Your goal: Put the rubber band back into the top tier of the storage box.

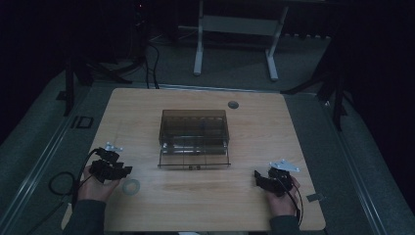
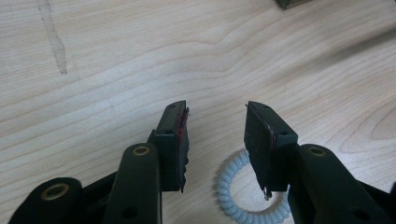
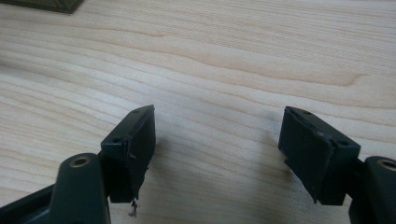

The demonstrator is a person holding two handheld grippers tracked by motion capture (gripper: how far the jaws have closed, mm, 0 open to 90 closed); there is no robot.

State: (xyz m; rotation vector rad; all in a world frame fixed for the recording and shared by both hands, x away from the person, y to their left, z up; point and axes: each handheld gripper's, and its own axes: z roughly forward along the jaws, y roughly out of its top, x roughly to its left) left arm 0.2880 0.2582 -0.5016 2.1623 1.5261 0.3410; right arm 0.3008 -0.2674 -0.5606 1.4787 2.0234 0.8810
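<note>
Coil ring (image 2: pixel 243 196), a pale spiral band, lay flat on the wooden table (image 1: pixel 205 200), just below and between the jaws of the left gripper (image 2: pixel 215 122), which stood apart with nothing clamped and their pads clear of it. From above, the ring (image 1: pixel 131 186) sat just to the right of the left gripper (image 1: pixel 111 166), near the table's front edge. Farther right and beyond both grippers stood a smoky clear box (image 1: pixel 194 128) with its drawer (image 1: pixel 194 157) pulled out toward the person. At far right, the right gripper (image 3: pixel 217 135) hung released over bare wood, jaws wide and empty; from above it (image 1: pixel 274 180) rested in the person's hand, well apart from the ring and to the right of the drawer.
</note>
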